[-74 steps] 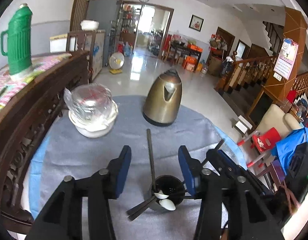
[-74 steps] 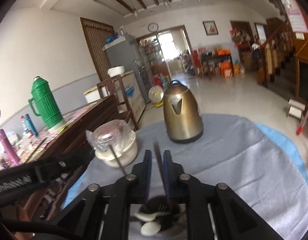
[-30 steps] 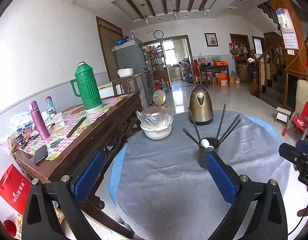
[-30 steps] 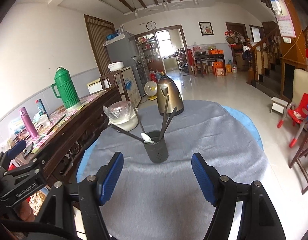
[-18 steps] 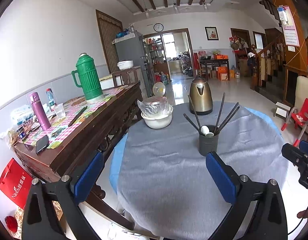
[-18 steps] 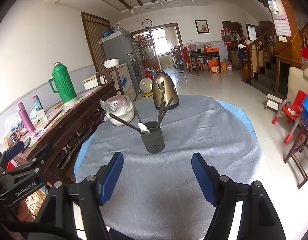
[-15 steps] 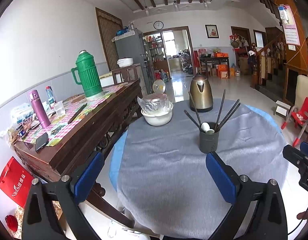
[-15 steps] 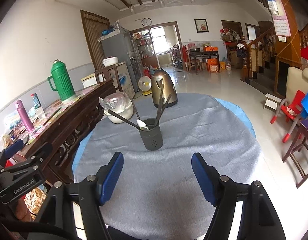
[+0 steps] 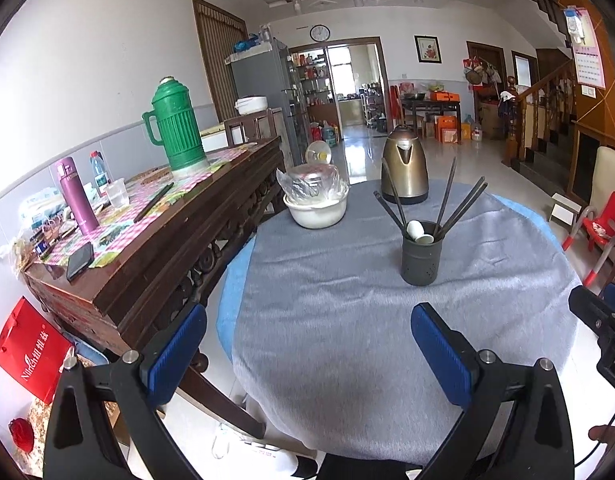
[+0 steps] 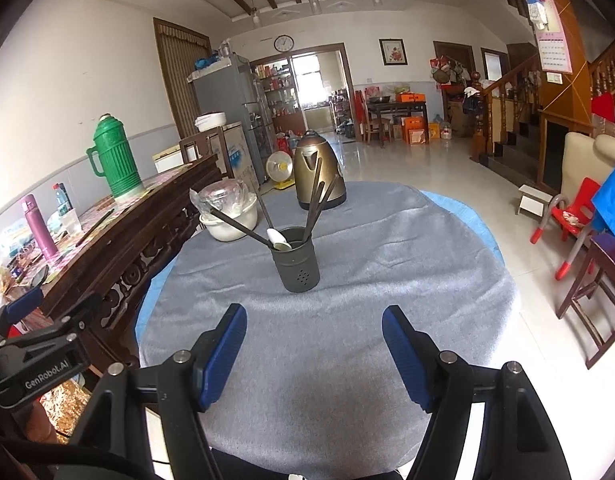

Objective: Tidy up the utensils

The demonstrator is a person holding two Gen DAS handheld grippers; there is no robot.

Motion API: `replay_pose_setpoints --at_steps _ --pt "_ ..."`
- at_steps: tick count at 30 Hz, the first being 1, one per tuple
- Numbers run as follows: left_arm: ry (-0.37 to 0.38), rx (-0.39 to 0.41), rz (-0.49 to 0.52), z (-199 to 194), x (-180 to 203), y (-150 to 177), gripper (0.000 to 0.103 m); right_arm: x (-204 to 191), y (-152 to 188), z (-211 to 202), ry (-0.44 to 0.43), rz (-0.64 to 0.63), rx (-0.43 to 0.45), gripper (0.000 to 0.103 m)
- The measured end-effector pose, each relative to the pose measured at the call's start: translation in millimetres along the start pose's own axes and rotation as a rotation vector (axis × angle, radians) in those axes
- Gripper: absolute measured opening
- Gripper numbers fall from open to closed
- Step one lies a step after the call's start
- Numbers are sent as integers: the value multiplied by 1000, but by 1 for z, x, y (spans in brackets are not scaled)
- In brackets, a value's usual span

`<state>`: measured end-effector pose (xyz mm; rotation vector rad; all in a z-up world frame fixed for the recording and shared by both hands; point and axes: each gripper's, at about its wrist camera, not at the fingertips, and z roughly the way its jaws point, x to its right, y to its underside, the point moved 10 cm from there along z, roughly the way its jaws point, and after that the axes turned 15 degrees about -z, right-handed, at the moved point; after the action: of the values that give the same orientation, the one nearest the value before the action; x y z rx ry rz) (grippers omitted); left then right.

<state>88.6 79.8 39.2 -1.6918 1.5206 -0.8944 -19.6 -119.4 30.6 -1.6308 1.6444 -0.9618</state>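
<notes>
Utensil holder (image 10: pixel 296 265) conceals the lower ends of the chopsticks (image 10: pixel 313 200) and spoon (image 10: pixel 278 239). Plastic wrap obscures the white bowl (image 9: pixel 316 211) contents.

1. Setting: the large ground-floor living and dining room of a lived-in home.
2. Round table under a grey felt cloth (image 10: pixel 347 320), set with a bronze-coloured metal electric kettle (image 10: pixel 319 170) and a white bowl covered in clear plastic (image 9: pixel 316 200).
3. Carved dark wooden sideboard (image 9: pixel 167 264) carrying a green ribbed plastic thermos jug (image 9: pixel 177 128), a purple flask (image 9: pixel 76 196) and a black phone (image 9: pixel 80 255).
4. Grey fridge (image 10: pixel 227 92) by an open doorway with stocked shelves beyond.
5. Round wall clock (image 10: pixel 283 43), framed picture (image 10: pixel 393 52), hanging pink calendar (image 9: pixel 587 50).
6. Wooden staircase with turned balusters (image 10: pixel 503 100); small red plastic child's chair (image 10: pixel 569 216).
7. Beamed ceiling, glossy tiled floor.
</notes>
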Motion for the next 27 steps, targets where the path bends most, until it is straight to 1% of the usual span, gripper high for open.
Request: replay_pose_setpoints --at_steps 16,27 --pt "1 -8 -7 1 -5 3 102 -6 0 -3 14 -24 2 74" --pt "14 -4 -4 -3 1 4 102 -4 -2 -9 26 -33 12 74"
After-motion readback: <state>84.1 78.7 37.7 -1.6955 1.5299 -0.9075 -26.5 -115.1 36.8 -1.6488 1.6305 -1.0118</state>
